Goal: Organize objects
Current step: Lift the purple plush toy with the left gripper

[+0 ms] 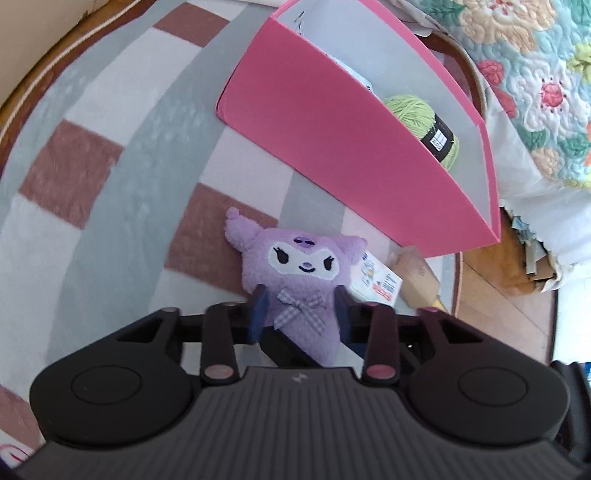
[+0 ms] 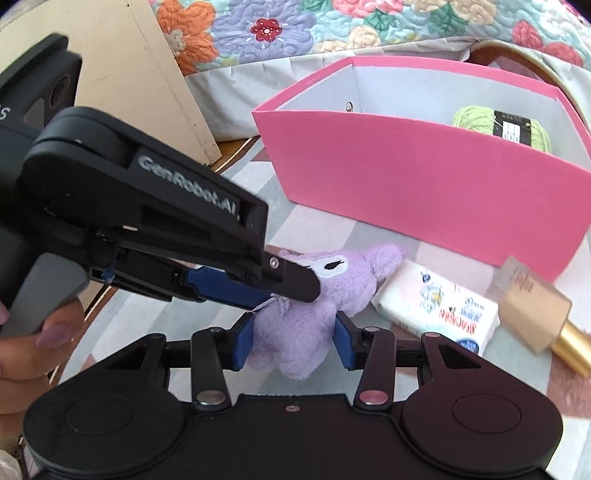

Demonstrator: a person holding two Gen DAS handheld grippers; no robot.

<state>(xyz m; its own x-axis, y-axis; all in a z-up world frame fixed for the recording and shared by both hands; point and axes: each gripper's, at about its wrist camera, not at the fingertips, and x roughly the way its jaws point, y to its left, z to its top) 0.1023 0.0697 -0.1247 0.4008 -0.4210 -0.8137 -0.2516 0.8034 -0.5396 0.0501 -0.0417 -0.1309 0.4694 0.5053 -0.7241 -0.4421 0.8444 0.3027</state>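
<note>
A purple plush toy (image 1: 295,273) with a checked bow lies on the checked rug, just in front of a pink box (image 1: 332,136). My left gripper (image 1: 300,310) is shut on the plush's body. In the right wrist view the plush (image 2: 306,332) sits between my right gripper's (image 2: 293,341) blue fingers, which press its lower body; the left gripper (image 2: 291,284) comes in from the left and clamps its upper body. The pink box (image 2: 424,192) holds a green yarn ball (image 2: 476,122), which also shows in the left wrist view (image 1: 417,110).
A white printed packet (image 2: 436,306) and a beige tube with a gold cap (image 2: 539,310) lie on the rug right of the plush. A flowered quilt (image 2: 277,26) hangs behind the box. A beige board (image 2: 122,55) stands at the back left.
</note>
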